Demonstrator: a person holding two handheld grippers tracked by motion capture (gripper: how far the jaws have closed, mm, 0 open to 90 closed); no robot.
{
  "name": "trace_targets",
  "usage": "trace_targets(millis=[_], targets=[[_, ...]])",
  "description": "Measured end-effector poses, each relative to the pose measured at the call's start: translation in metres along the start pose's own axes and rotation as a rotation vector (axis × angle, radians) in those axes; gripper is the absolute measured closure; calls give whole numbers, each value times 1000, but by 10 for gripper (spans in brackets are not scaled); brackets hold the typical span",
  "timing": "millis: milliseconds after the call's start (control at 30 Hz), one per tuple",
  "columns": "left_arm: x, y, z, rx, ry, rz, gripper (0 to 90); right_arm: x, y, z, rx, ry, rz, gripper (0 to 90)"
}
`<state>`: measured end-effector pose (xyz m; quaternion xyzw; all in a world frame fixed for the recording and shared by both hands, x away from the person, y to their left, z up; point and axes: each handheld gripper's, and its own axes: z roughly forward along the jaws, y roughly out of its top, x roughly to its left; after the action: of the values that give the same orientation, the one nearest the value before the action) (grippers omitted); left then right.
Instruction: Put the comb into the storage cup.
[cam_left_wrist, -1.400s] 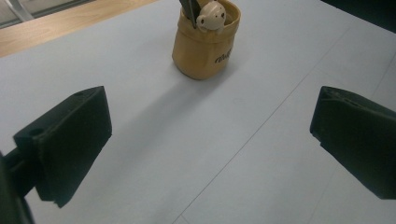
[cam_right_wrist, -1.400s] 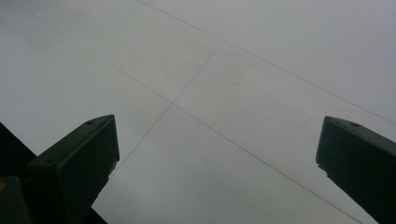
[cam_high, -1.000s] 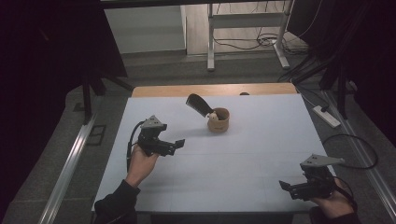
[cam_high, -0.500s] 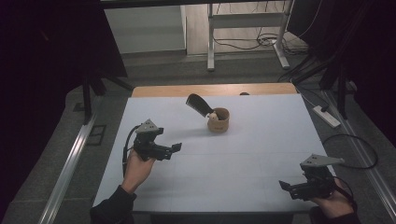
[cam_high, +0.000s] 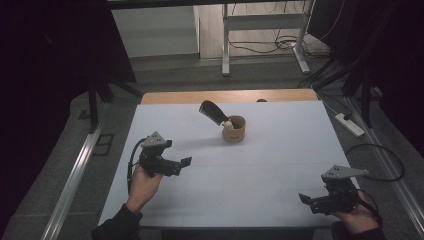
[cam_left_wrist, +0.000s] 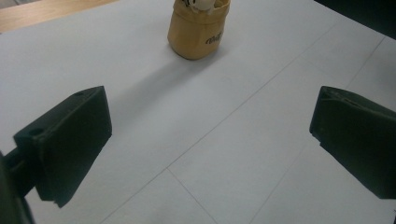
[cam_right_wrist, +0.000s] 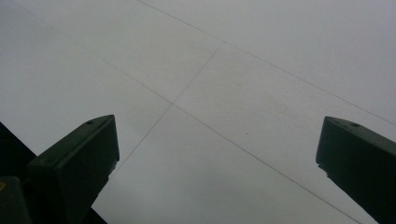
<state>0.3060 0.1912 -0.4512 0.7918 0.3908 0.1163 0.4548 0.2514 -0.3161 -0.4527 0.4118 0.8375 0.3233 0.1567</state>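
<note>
Two open hand-held grippers and a small tan cup on the white surface

The tan cup (cam_high: 233, 128) stands upright near the far middle of the surface (cam_high: 280, 165), at about 1 o'clock from the left hand-held gripper (cam_high: 186, 162). A dark scoop-like thing (cam_high: 213, 111) leans out of it toward 10 o'clock. Nothing lies between. Both the left and the right hand-held gripper (cam_high: 303, 198) have jaws wide apart, holding nothing.
</note>
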Motion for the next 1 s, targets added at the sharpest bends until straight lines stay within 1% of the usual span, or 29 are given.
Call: trace_targets(millis=[700,1000], targets=[[-6,-16,-14,22,18,-1,0,0,0,0,1,-3,-1,0],[-6,-23,-21,28,31,-10,0,0,0,0,1,-4,-1,0]])
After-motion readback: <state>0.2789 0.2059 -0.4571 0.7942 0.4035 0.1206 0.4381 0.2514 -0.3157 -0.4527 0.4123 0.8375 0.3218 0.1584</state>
